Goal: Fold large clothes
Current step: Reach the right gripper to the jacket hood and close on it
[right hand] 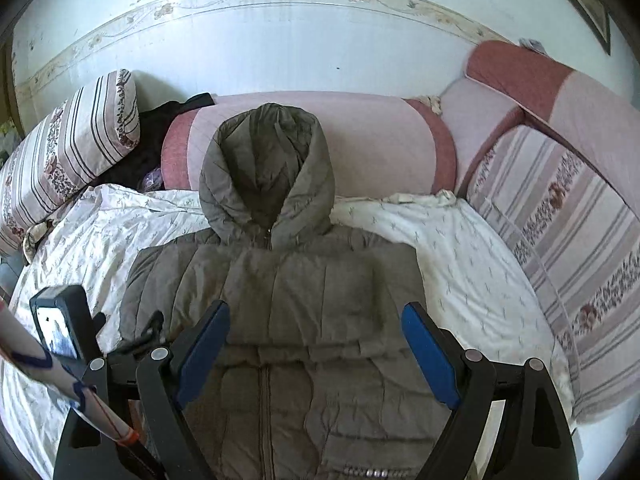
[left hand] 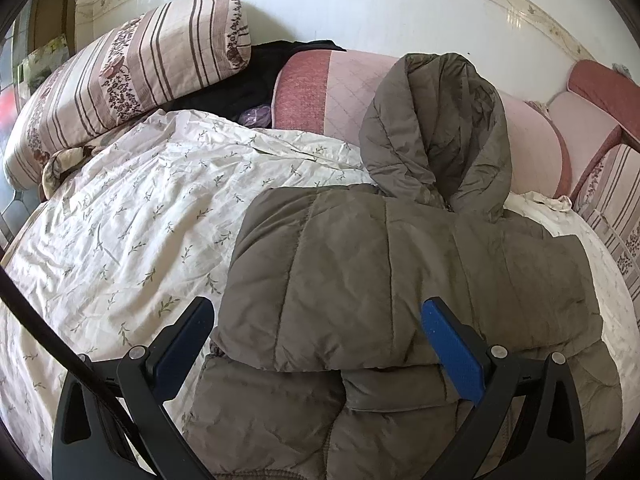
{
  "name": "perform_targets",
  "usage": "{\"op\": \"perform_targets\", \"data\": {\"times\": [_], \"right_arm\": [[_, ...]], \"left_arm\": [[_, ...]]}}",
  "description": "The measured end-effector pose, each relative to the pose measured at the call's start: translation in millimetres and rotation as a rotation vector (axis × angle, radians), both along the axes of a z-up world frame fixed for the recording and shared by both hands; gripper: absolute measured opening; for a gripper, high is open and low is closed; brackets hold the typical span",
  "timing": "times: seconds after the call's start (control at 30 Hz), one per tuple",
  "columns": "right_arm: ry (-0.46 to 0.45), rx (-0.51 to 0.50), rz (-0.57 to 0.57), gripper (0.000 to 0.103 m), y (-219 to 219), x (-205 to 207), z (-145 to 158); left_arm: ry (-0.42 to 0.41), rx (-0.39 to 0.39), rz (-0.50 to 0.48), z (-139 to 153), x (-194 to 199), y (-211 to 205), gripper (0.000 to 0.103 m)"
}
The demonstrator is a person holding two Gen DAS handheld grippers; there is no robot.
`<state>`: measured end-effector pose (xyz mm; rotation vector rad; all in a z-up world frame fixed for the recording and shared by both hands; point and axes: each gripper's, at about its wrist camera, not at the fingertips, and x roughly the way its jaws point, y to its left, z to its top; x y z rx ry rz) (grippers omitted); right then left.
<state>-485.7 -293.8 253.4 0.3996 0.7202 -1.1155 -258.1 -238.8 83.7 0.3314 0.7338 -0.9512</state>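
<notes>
An olive-grey hooded puffer jacket (left hand: pixel 360 272) lies front up on the bed's white leaf-print sheet (left hand: pixel 120 240). Its hood (right hand: pixel 268 168) rests against a pink bolster, and both sleeves are folded across the chest (right hand: pixel 304 292), above the zip. My left gripper (left hand: pixel 318 312) stands open over the jacket's left part, with nothing pinched between its blue pads (left hand: pixel 452 352). My right gripper (right hand: pixel 316 308) hangs open above the middle of the jacket (right hand: pixel 312 400), clear of the fabric. The left gripper's black body (right hand: pixel 60 320) shows at the left edge of the right wrist view.
A striped floral pillow (left hand: pixel 132 68) and a black garment (left hand: pixel 240 80) lie at the back left. The pink bolster (right hand: pixel 380 140) runs along the tiled wall. A striped cushion (right hand: pixel 568 240) lines the right side. A person's white patterned sleeve (right hand: pixel 36 364) crosses the lower left.
</notes>
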Motion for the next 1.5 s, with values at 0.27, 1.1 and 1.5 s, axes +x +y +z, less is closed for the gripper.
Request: {"op": "perform_targets", "data": {"times": [0.27, 1.1, 1.5], "right_arm": [[-0.015, 0.024, 0.011, 0.091, -59.5, 25.6, 0.5], [-0.164, 0.124, -0.117, 0.088, -327.3, 134.4, -22.2], [-0.071, 0.123, -0.082, 0.007, -384.8, 162.5, -67.3]], "left_arm": [[0.007, 0.023, -0.004, -8.6, -0.2, -8.7, 0.103], [-0.045, 0.057, -0.014, -22.0, -2.9, -33.8, 0.103], [-0.013, 0.067, -0.029, -33.9, -4.4, -44.4, 0.103]]}}
